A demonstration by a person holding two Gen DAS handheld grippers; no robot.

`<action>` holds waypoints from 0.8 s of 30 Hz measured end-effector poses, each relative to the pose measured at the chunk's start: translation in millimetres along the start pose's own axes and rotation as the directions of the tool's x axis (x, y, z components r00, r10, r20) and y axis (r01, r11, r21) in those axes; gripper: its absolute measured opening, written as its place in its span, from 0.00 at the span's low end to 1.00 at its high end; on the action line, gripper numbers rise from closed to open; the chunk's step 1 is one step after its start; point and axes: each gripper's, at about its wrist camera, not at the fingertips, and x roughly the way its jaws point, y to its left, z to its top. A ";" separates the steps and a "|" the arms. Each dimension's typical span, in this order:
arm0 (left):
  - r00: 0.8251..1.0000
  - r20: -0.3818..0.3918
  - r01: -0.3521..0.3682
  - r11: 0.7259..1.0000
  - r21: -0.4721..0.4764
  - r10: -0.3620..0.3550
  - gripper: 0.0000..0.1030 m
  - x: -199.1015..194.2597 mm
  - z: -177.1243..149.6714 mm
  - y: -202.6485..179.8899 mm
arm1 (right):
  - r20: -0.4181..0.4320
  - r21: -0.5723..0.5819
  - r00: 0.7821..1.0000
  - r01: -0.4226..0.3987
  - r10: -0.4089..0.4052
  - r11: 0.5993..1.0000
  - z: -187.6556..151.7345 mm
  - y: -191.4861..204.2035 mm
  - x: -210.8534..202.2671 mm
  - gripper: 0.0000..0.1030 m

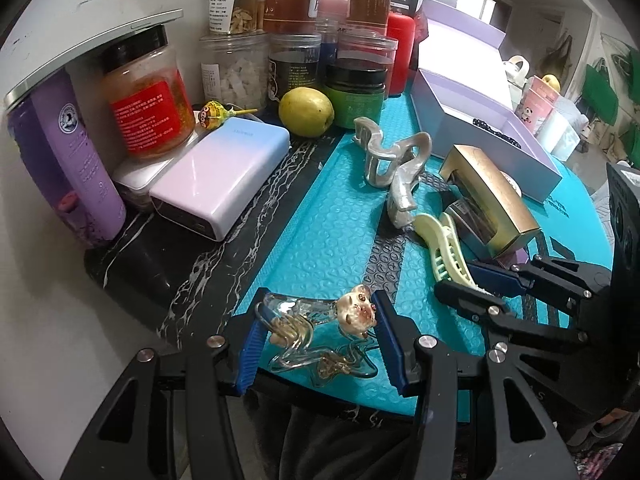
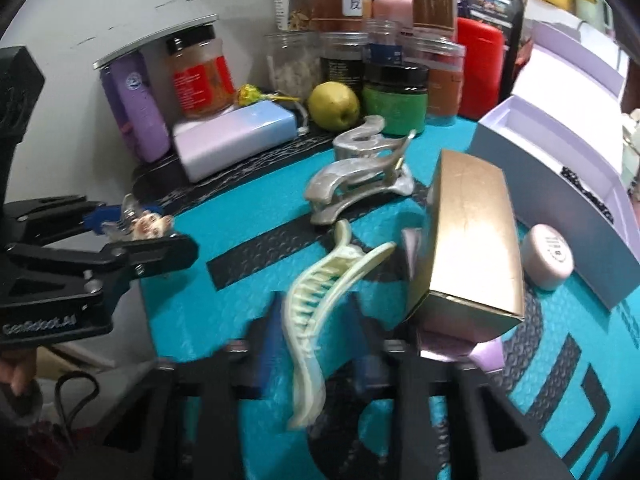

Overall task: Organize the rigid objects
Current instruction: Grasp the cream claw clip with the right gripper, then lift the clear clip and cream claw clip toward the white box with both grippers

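L hand-held gripper (image 1: 320, 340) pinches clear hair claw (image 1: 316, 332) w/ bear charm. R hand-held gripper (image 2: 316, 344) pinches pale-green hair claw (image 2: 320, 304) over teal mat (image 1: 320, 216).

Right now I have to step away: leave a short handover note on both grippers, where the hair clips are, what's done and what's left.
Left gripper: shut on the clear hair clip with the bear charm, low over the teal bubble mat.
Right gripper: shut on the pale green claw clip, near the gold box.
Silver claw clip lies loose on the mat, untouched.
Open lavender box sits at the mat's far right; only a string of dark beads is visible inside.
Done: two clips gripped. Left: place them, then the silver one, probably in the box.
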 end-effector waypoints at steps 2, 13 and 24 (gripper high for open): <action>1.000 0.001 0.005 1.000 -0.001 -0.005 0.48 -0.1 0.9 -1.1 | -0.002 0.016 1.000 -0.026 0.027 1.000 -0.7 -3.1 -2.0 0.21; 0.999 0.024 0.022 1.000 0.018 -0.022 0.48 -10.3 4.1 -13.5 | 0.034 0.033 0.996 -0.081 0.080 0.996 -8.1 -3.5 -30.0 0.20; 0.996 0.040 0.078 0.994 0.076 -0.082 0.48 -17.8 8.3 -48.7 | 0.086 0.080 0.994 -0.071 0.064 0.994 -26.3 -17.8 -74.0 0.20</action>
